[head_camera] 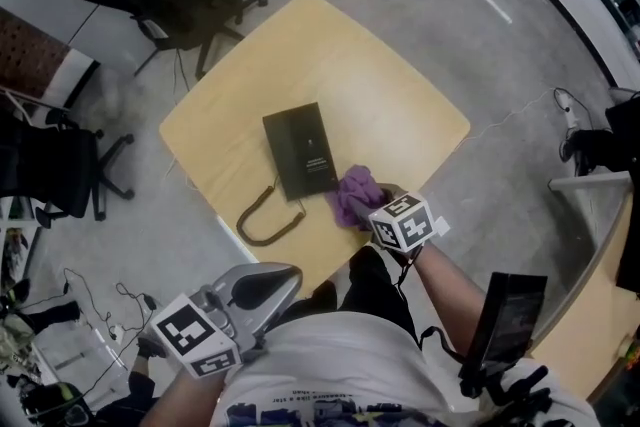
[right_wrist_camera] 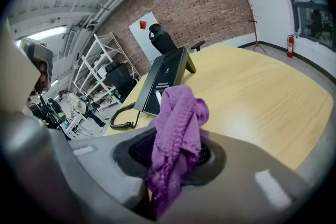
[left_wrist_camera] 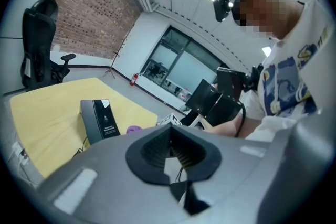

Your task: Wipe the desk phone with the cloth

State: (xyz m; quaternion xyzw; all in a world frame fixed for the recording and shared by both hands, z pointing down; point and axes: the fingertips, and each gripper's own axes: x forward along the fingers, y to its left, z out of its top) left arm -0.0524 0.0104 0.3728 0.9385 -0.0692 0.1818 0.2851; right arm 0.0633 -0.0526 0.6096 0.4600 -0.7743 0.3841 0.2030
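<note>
Clamping the purple cloth (right_wrist_camera: 176,128), right gripper (head_camera: 372,211) sits just beside the phone (head_camera: 300,151), placed to wipe. Left gripper (head_camera: 280,283) is closed on nothing and held off the table (head_camera: 400,105), apparently spare.

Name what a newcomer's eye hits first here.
The purple cloth, clamped in the right tongs at the near edge of the pale table, stands out first. Just beyond it sits the black desk phone with its coiled cord. The left tongs are shut, empty, off the table.
</note>
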